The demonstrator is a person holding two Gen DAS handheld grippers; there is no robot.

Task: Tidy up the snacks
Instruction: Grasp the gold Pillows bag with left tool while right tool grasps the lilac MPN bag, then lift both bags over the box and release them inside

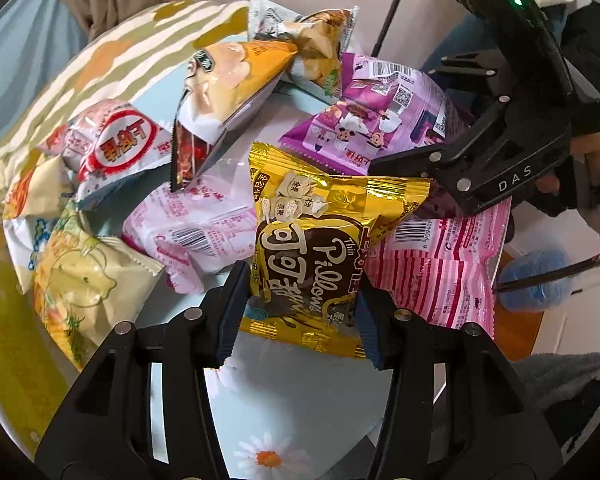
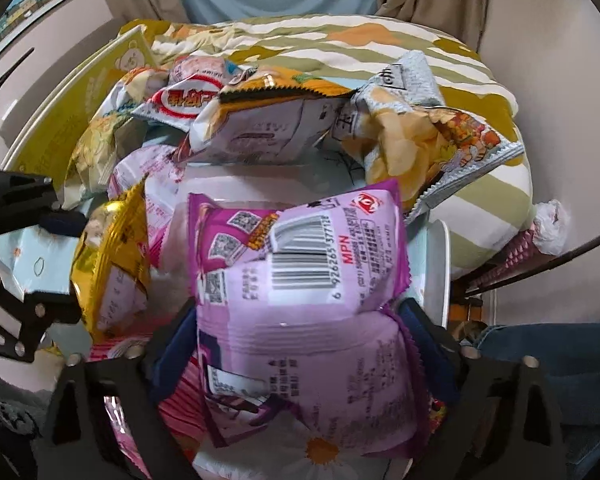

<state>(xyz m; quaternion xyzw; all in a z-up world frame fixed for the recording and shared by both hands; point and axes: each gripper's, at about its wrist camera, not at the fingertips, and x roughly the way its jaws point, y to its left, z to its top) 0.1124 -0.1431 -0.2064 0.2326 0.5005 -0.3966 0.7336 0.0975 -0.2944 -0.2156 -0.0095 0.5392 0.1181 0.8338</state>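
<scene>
Snacks were piled on a flowered tabletop (image 1: 284, 408); a gold bag (image 1: 316, 248) was pinched at its lower end by the left gripper (image 1: 296, 316), near the tabletop's front edge; a purple bag (image 2: 312, 312) sat between the widely spread fingers (image 2: 432, 344) of the right gripper (image 2: 300, 356); whether it was squeezed could not be told.

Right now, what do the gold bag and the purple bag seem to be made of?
Gold bag: likely metallised plastic film, mirror-glossy; it shows bright glints, sharp creases and crimped end seals.
Purple bag: likely softer plastic film, satin to glossy; it shows a broad soft sheen and a serrated edge.
</scene>
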